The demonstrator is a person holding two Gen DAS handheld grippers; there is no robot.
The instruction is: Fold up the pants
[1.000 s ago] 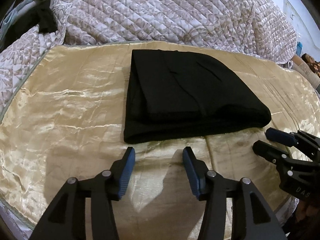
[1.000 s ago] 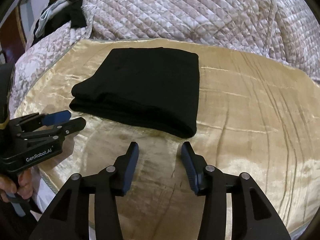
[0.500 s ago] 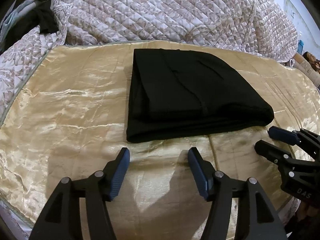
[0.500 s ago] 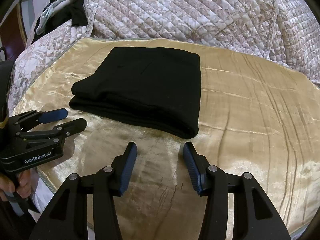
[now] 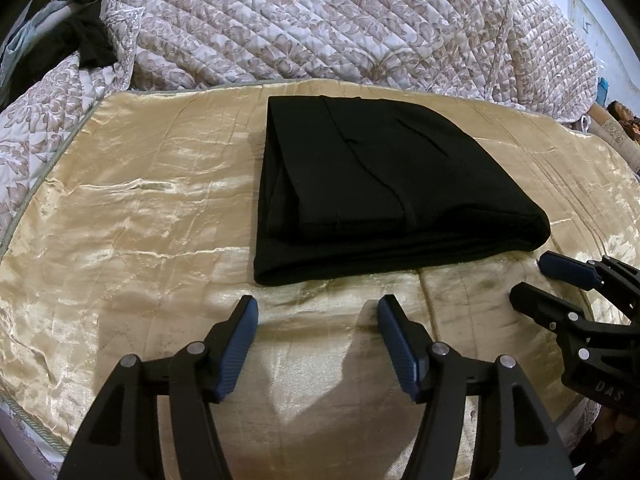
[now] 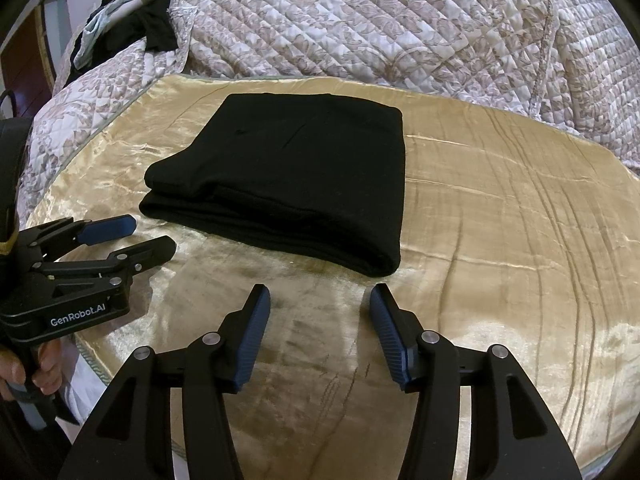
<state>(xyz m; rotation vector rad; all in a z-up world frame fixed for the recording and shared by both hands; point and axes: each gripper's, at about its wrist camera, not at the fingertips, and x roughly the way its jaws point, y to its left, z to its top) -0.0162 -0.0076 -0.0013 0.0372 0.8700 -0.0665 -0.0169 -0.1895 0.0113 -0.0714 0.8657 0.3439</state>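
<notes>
The black pants (image 5: 380, 192) lie folded into a compact rectangle on a gold satin cover (image 5: 140, 220). My left gripper (image 5: 317, 306) hovers just in front of the bundle's near edge, open, with only satin between its blue pads. In the right wrist view the pants (image 6: 288, 184) sit ahead and slightly left. My right gripper (image 6: 319, 294) stands before their near right corner with its jaws opening and nothing between them. Each gripper shows in the other's view: the right gripper (image 5: 532, 276) at the right, the left gripper (image 6: 150, 236) at the left, both apart from the cloth.
A quilted floral bedspread (image 5: 340, 20) is bunched up behind the satin cover (image 6: 500, 220). Dark clothes (image 6: 148, 28) lie heaped at the far left. A hand (image 6: 44, 368) grips the left gripper's handle. The bed's edge runs close under both grippers.
Both grippers' jaws have spread wider, the left more than the right. The hands and the folded pants have stayed where they were.
</notes>
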